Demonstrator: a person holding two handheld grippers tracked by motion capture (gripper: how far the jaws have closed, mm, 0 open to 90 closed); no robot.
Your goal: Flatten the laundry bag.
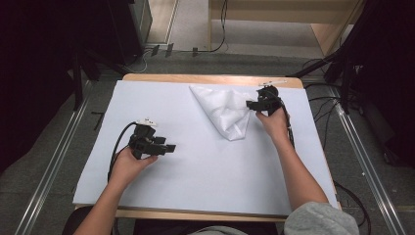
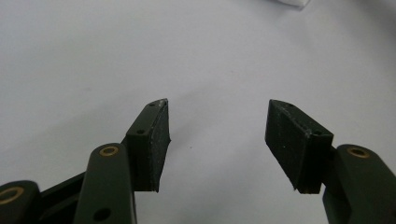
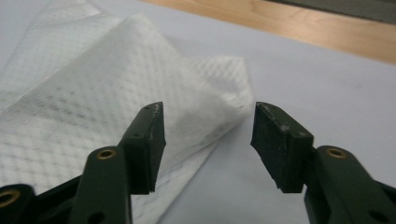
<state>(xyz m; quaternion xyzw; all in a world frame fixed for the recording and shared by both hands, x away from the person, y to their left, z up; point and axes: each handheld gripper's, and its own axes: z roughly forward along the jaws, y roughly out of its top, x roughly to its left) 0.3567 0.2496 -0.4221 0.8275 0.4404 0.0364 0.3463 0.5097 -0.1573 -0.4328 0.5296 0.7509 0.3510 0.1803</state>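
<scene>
A white paper towel (image 1: 225, 110) lies folded into a rough triangle on the white sheet, its point toward the person. My right gripper (image 1: 252, 104) sits at the towel's right edge, near its far corner. In the right gripper view the towel (image 3: 93, 112) spreads to the left, its raised corner lying just beyond the gap; the right gripper (image 3: 208, 140) stands open with its pads clear of the towel. My left gripper (image 1: 169, 147) rests at the left of the sheet, pointing right. It too is open (image 2: 217, 140), with only bare white surface between its jaws.
A large white sheet (image 1: 195, 166) covers most of the wooden table (image 1: 205, 78). Cables trail from both grippers. Dark stands and floor cables surround the table, and a metal rail (image 1: 54, 166) runs along each side.
</scene>
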